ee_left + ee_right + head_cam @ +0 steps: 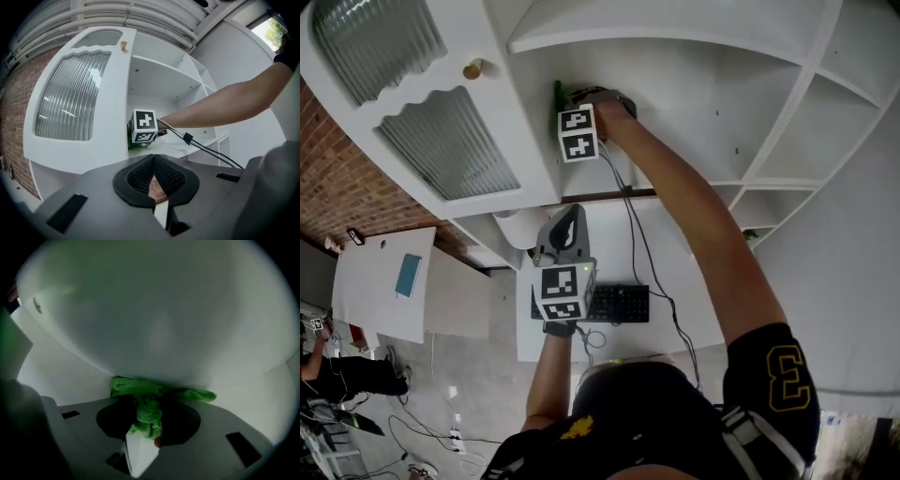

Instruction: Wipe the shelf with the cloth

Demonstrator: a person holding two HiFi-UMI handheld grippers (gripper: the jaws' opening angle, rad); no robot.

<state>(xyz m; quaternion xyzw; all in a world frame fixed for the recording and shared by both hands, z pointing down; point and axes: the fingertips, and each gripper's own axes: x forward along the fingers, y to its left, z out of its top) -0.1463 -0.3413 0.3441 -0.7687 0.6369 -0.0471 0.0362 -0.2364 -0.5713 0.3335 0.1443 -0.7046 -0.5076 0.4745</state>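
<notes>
The R arm is stretched out full from the shoulder into the white shelf unit, and the right gripper (598, 101) sits in the compartment's back left corner, beside the side wall. Its jaws are pinched tight on the green cloth (140, 389). The cloth is pressed flat against a white surface of the shelf (174, 151). The bunched cloth lies w/ its long axis left-right across the jaws, one thin tail pointing right and a fold running back between the pads.

The L arm is bent and kept low. The left gripper (570, 225) points toward the shelf unit, its jaws pressed together w/ nothing between.

Readable writing: only a yellow-outlined "3" on the black sleeve (783, 375).
</notes>
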